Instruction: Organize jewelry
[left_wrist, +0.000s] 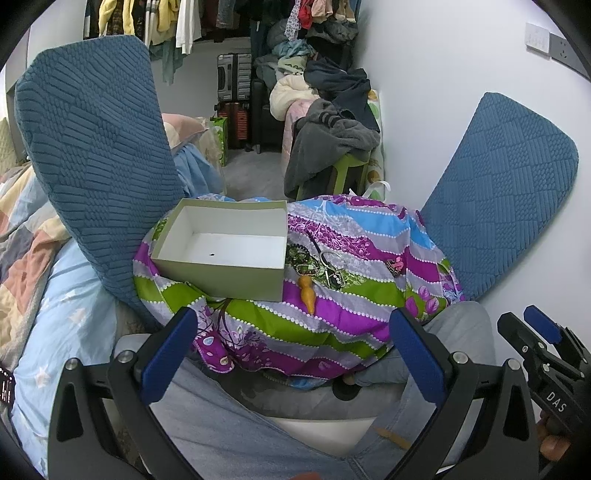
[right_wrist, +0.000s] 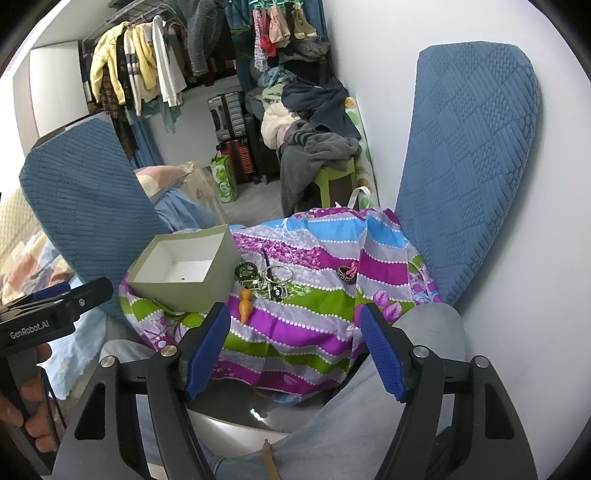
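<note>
An open grey-green box (left_wrist: 221, 247) with a white inside stands on a striped cloth (left_wrist: 332, 317); it also shows in the right wrist view (right_wrist: 184, 273). Right of it lies a jewelry pile: beaded bracelets (left_wrist: 306, 260) (right_wrist: 246, 272), silver bangles (left_wrist: 330, 258) (right_wrist: 279, 273), an orange gourd pendant (left_wrist: 307, 293) (right_wrist: 245, 304). A small dark piece with pink (left_wrist: 395, 267) (right_wrist: 347, 275) lies apart to the right. My left gripper (left_wrist: 295, 350) is open and empty, held back from the cloth. My right gripper (right_wrist: 295, 350) is open and empty too; it shows at the right edge of the left wrist view (left_wrist: 535, 332).
Two blue chair backs (left_wrist: 92, 166) (left_wrist: 495, 192) flank the cloth-covered surface. A quilted bed (left_wrist: 29, 229) lies left. Behind are a green stool with piled clothes (left_wrist: 332, 147), suitcases (left_wrist: 232, 96) and a rack of hanging clothes (right_wrist: 140, 74). A white wall (right_wrist: 369, 92) is at right.
</note>
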